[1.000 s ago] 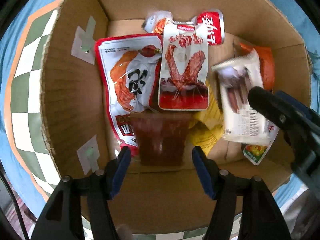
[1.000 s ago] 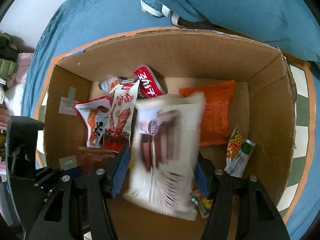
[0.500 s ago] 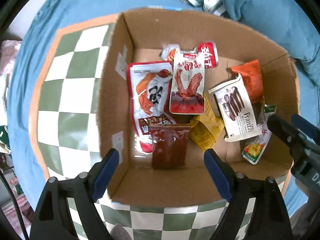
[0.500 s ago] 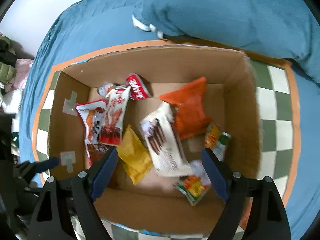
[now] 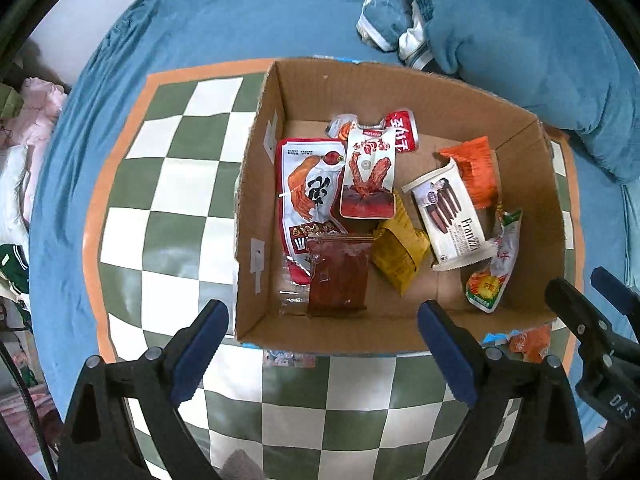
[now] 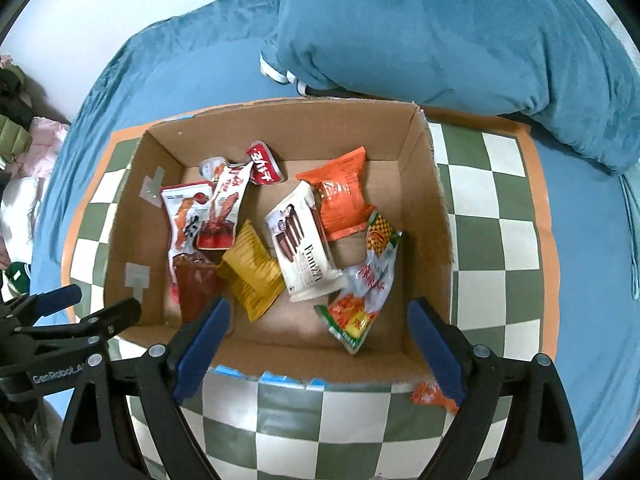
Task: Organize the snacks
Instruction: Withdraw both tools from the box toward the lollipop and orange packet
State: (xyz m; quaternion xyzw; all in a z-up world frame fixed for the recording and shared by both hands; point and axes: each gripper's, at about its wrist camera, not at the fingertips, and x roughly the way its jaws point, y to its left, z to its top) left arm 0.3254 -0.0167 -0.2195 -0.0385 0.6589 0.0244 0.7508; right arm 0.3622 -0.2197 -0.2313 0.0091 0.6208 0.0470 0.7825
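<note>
An open cardboard box (image 5: 256, 200) (image 6: 428, 184) sits on a green-and-white checked mat. It holds several snack packs: a white Franzzi wafer pack (image 5: 450, 216) (image 6: 304, 244), an orange bag (image 5: 474, 168) (image 6: 344, 196), a yellow pack (image 5: 398, 250) (image 6: 250, 270), a dark red pack (image 5: 338, 276) and red-and-white pouches (image 5: 308, 188). My left gripper (image 5: 322, 350) is open and empty above the box's near wall. My right gripper (image 6: 318, 346) is open and empty above the near wall too.
An orange wrapper (image 5: 530, 342) (image 6: 432, 396) and a light wrapper (image 5: 288, 358) lie on the mat against the box's near wall. A blue blanket heap (image 6: 440, 32) lies behind the box. Clothes (image 5: 24, 120) sit at the far left.
Both grippers have pulled back and up out of the box. The right gripper let go of the white wafer pack, which now lies in the box. The left gripper's jaws have spread wider.
</note>
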